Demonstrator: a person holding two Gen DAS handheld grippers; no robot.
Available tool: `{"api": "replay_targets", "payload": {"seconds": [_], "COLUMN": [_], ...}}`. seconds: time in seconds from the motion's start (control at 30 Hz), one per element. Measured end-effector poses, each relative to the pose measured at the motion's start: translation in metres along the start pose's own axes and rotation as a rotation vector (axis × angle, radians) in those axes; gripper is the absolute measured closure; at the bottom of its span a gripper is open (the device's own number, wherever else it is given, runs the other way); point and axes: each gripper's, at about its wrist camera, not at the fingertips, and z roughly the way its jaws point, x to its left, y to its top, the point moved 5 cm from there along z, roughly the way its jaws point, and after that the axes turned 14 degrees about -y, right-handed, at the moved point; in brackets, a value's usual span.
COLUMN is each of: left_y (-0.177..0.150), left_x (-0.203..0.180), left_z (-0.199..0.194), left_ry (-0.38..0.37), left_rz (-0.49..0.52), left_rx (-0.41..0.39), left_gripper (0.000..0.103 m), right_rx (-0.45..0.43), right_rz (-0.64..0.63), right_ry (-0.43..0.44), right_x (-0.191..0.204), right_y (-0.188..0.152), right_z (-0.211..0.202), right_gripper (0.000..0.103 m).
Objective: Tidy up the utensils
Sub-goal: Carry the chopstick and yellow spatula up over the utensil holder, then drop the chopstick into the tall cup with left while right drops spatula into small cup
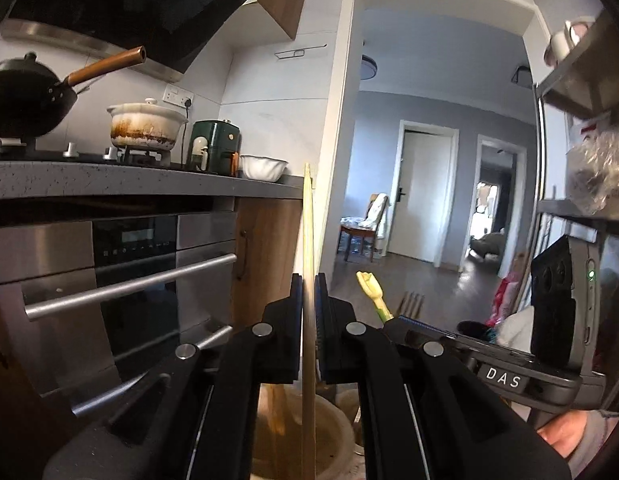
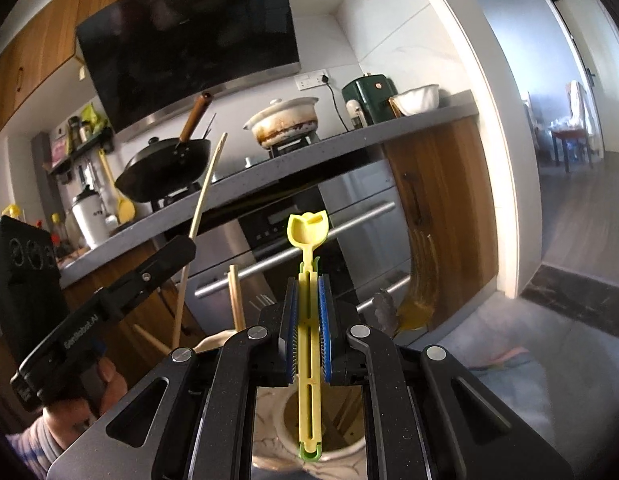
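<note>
Your left claw [image 1: 308, 308] is clamped on the upright wooden stick [image 1: 308, 240], right claw [image 2: 308, 320] pinching the yellow utensil [image 2: 309, 300]; both hang lengthwise directly above the holder jar [image 2: 341, 454].

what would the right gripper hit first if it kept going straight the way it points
Probably the oven front under the counter. The right gripper, shut on the yellow tool, points at it with nothing visible between, though depth is hard to judge.

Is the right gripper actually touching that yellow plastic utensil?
Touching. The right wrist view shows the right gripper with both blue pads pressed against the yellow plastic utensil, no gap either side.
</note>
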Motion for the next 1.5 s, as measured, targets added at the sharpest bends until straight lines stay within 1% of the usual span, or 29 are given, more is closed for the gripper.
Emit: {"api": "replay_targets", "payload": {"seconds": [0.17,0.23,0.37,0.57,0.83,1.2,1.3,1.33,1.37,1.5], "left_y": [-0.007,-0.01,-0.019,-0.026,-0.031,-0.031,-0.031,-0.031,-0.031,-0.03], "left_x": [-0.004,-0.004,-0.007,-0.007,-0.021,-0.017,-0.017,-0.016,-0.016,-0.016], "left_z": [0.006,0.009,0.011,0.005,-0.001,0.002,0.003,0.003,0.004,0.004], "left_ry": [0.048,0.066,0.075,0.072,0.064,0.078,0.07,0.071,0.074,0.072], "left_rz": [0.065,0.084,0.111,0.114,0.182,0.17,0.16,0.16,0.161,0.158], "left_rx": [-0.011,-0.015,-0.004,0.011,0.042,0.049,0.053,0.053,0.054,0.048], "left_gripper": [0.097,0.097,0.097,0.097,0.097,0.097,0.096,0.094,0.09,0.086], "right_rx": [-0.02,-0.044,-0.073,-0.058,-0.028,0.012,0.021,0.022,0.023,0.029], "right_rz": [0.0,-0.005,-0.046,-0.073,-0.098,-0.117,-0.116,-0.117,-0.118,-0.117], "right_ry": [-0.008,-0.02,-0.044,-0.055,-0.06,-0.068,-0.066,-0.066,-0.066,-0.069], "right_x": [0.003,0.004,0.01,0.008,0.003,-0.002,-0.004,-0.004,-0.004,-0.004], "right_y": [-0.006,-0.01,-0.02,-0.032,-0.044,-0.053,-0.054,-0.055,-0.055,-0.055], "right_z": [0.01,0.012,0.014,0.016,0.008,0.003,0.002,0.002,0.002,0.002], "right_gripper": [0.092,0.092,0.092,0.092,0.092,0.092,0.092,0.092,0.092,0.092]}}
